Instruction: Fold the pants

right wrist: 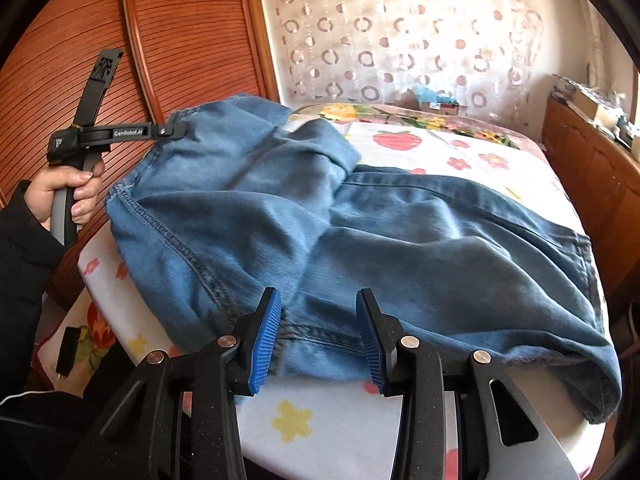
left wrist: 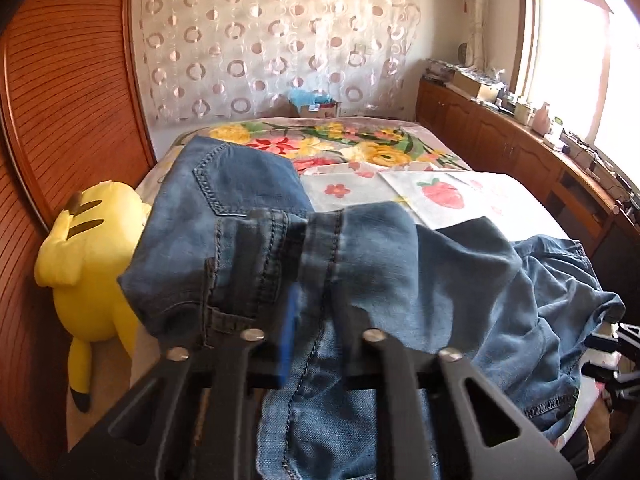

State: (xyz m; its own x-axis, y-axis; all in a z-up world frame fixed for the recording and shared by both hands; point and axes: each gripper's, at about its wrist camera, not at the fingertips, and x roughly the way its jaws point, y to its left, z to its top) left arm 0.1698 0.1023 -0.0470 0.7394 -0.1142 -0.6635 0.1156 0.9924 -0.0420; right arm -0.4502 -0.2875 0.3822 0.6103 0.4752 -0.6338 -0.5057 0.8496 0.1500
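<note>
On a bed [right wrist: 460, 152] with a flower-print sheet lies one pair of blue denim pants [right wrist: 360, 240]. The left gripper [right wrist: 176, 130] pinches its raised edge; the right gripper [right wrist: 318, 332] stands half open astride the near hem.

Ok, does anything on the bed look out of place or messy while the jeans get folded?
The jeans lie bunched and wrinkled rather than flat, one end lifted by the left gripper. A yellow plush toy sits wedged between the bed's edge and the wooden wardrobe. Nothing looks spilled or damaged.

Bright window [left wrist: 576, 60] at right, low wood cabinets [left wrist: 500, 136] beneath, ringed curtain [left wrist: 272, 40] behind, slatted wardrobe [left wrist: 68, 80] at left.
</note>
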